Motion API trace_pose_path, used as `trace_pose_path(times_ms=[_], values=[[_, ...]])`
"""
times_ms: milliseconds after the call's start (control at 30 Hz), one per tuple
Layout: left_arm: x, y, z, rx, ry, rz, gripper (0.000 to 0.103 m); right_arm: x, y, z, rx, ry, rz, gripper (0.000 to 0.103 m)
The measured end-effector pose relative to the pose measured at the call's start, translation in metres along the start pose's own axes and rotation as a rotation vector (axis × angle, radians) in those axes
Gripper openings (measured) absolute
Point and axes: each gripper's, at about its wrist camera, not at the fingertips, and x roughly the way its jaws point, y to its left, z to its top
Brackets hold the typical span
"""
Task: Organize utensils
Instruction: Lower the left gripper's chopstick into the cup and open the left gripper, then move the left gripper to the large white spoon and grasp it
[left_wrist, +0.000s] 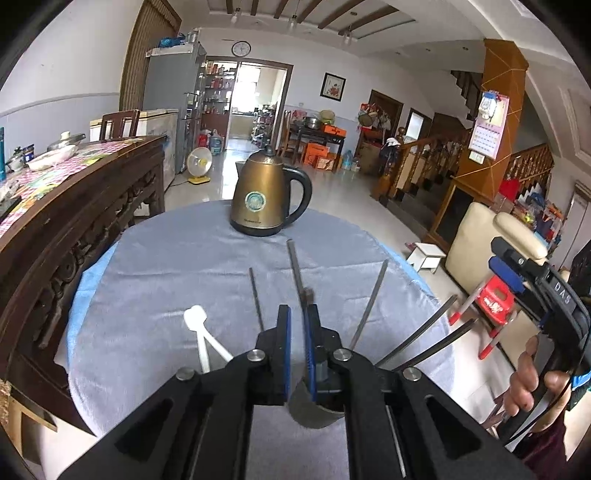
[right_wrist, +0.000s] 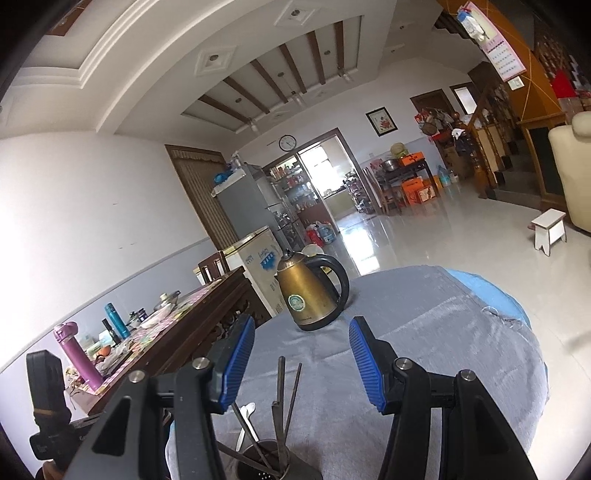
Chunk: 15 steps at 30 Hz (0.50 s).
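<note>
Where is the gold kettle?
The kettle stands upright at the far edge of the grey cloth-covered table, straight ahead in both views, beyond the chopsticks.

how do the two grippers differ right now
The left gripper has its blue-padded fingers nearly together, with a dark chopstick between them over the holder. The right gripper stands wide open, empty, facing the kettle. Both are black with ribbed blue pads.

A holder (right_wrist: 266, 461) stands on the near part of the surface (left_wrist: 177, 266), with chopsticks (left_wrist: 369, 306) and a spoon (left_wrist: 195, 321) standing in it. The kettle (left_wrist: 266, 192) sits at the far edge, well behind the holder. A sideboard (left_wrist: 74, 221) runs along the left of the surface.
</note>
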Motion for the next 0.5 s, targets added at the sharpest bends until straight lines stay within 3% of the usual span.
trace_pose_path(times_ms=[67, 100, 500], values=[[-0.002, 0.001, -0.003, 0.002, -0.001, 0.023, 0.034, 0.001, -0.001, -0.001, 0.004, 0.007, -0.002, 0.057], [-0.005, 0.001, -0.005, 0.004, -0.008, 0.035, 0.037, 0.001, -0.002, 0.0, 0.005, 0.009, -0.003, 0.057], [-0.011, 0.021, -0.01, -0.015, -0.007, 0.159, 0.047, 0.005, -0.001, -0.002, 0.002, 0.034, -0.02, 0.057]])
